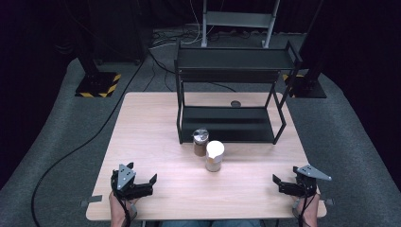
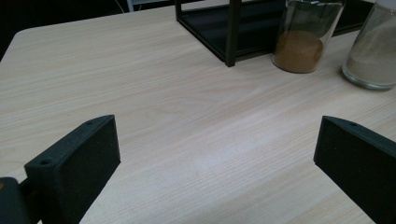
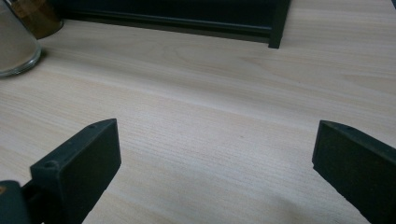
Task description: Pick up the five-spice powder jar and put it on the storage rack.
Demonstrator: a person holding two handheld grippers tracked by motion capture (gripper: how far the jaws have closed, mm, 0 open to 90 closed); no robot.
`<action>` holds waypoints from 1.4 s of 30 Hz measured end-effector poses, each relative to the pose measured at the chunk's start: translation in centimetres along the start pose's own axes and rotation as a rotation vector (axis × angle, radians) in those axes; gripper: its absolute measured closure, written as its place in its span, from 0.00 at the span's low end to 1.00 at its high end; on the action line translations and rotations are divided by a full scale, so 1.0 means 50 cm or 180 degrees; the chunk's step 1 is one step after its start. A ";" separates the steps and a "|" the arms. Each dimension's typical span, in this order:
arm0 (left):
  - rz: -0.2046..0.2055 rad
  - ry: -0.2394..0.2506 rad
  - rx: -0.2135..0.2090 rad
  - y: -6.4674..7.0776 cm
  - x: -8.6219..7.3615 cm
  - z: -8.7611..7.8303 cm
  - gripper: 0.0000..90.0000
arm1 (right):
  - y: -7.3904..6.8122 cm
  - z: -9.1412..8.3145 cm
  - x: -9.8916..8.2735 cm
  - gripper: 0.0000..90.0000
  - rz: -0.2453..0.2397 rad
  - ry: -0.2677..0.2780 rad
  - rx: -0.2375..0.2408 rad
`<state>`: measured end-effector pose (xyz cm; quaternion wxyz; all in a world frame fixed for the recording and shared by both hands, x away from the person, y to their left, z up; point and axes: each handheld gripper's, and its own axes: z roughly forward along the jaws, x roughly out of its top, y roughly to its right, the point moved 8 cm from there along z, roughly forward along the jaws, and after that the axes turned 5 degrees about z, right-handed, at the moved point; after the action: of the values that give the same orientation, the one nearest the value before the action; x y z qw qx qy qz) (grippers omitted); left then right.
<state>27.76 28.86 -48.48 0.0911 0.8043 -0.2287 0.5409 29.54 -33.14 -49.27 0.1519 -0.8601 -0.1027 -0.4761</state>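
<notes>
Two jars (image 1: 208, 149) before shelf rack (image 1: 231, 97)

No readable text, labels or numbers anywhere

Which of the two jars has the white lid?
The front jar, nearer the person and holding pale powder. The other jar, beside the black rack, has a silver lid and browner powder.

two glass jars standing upright mid-table, just beside each other. the silver-lidded jar (image 1: 200, 142) holds brown powder, right at the black shelf's front edge; the white-lidded jar (image 1: 214, 155) has paler powder, slightly nearer.
</notes>
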 end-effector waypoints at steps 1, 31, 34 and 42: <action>0.0043 -0.0007 -0.0018 0.002 0.001 0.004 0.00 | 0.000 0.000 0.000 0.00 0.0001 -0.0001 0.0000; 0.0610 0.0033 -0.0909 0.048 0.109 0.214 0.00 | 0.005 -0.002 -0.002 0.00 0.0043 0.0030 0.0035; 0.0621 0.0009 -0.0941 0.052 0.119 0.238 0.00 | 0.006 -0.003 -0.002 0.00 0.0047 0.0039 0.0049; 0.0691 -0.0022 -0.1005 0.066 0.142 0.288 0.00 | 0.007 -0.004 -0.003 0.01 0.0062 0.0058 0.0055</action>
<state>40.36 18.38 -48.06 0.1566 0.7524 -0.3965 0.5021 29.41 -33.53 -49.38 0.1649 -0.8553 -0.0970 -0.4816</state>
